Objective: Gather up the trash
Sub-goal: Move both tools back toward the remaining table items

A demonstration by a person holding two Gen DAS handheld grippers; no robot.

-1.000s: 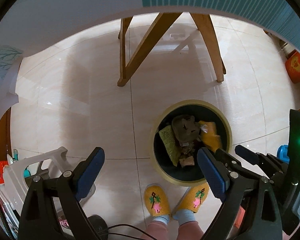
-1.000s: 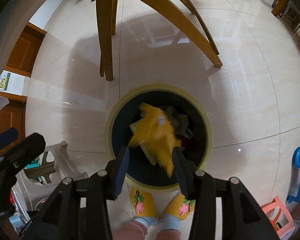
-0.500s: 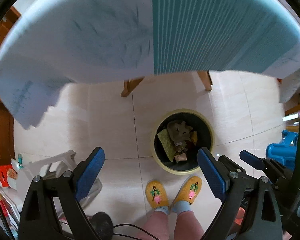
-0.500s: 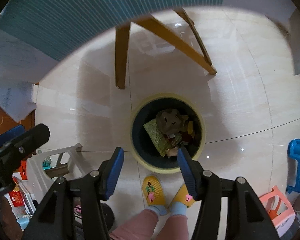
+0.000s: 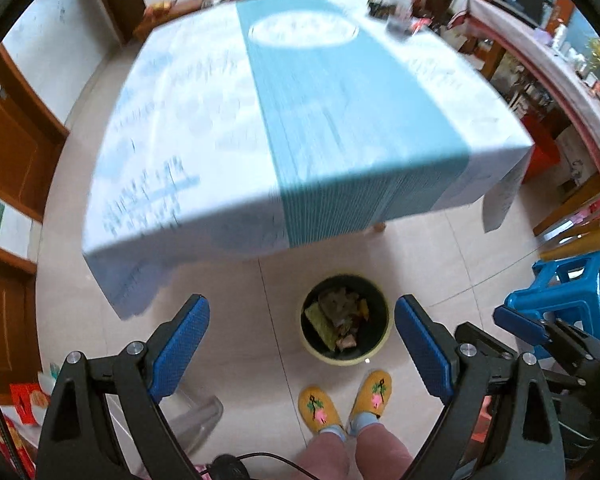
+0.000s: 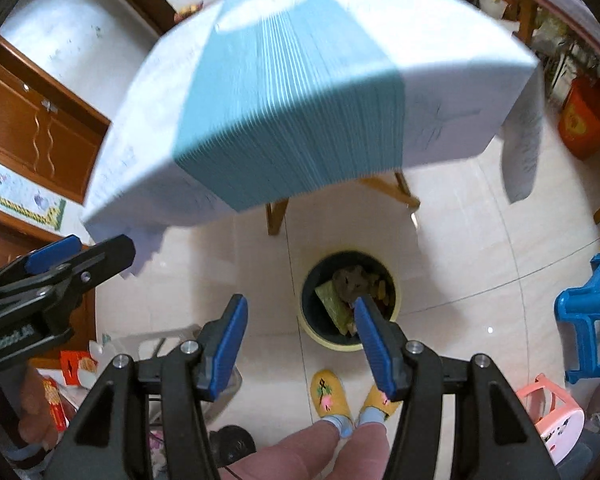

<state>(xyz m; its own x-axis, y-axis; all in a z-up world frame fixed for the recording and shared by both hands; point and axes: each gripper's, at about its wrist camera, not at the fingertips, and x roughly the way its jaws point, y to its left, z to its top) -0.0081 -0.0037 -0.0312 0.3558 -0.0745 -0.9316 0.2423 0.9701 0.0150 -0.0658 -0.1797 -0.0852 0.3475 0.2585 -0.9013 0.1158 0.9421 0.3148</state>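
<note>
- Yellow-rimmed round bin (image 5: pixel 346 322) with a dark inside stands on the pale tiled floor (image 5: pixel 236 344), just in front of the person's yellow embroidered slippers (image 5: pixel 346 398) and near the edge of the counter.
- Crumpled wrappers and scraps (image 5: pixel 338 316), green, brown and orange, lie piled inside the bin; that trash looks already collected.
- Left gripper (image 5: pixel 300 354) hangs high above the floor with its blue-padded fingers (image 5: pixel 180 344) spread wide and nothing between them.
- Right gripper (image 6: pixel 300 350) is likewise released, its fingers (image 6: pixel 374 344) apart and bare; one finger overlaps the bin's rim in the right wrist view, but only by line of sight.
- Counter under a white cloth with a teal striped band (image 5: pixel 332 112) looks almost bare; a glass vessel (image 5: pixel 398 14) and some small items sit at its far edge, too blurred to identify.
- Judging by this, at least one drop into the bin is done. What is left is unclear: no obvious trash shows on the cloth, so either the far items need checking or the job is near its end.
- Blue plastic stool (image 5: pixel 568 292) stands off to the side, well apart from the bin.
</note>
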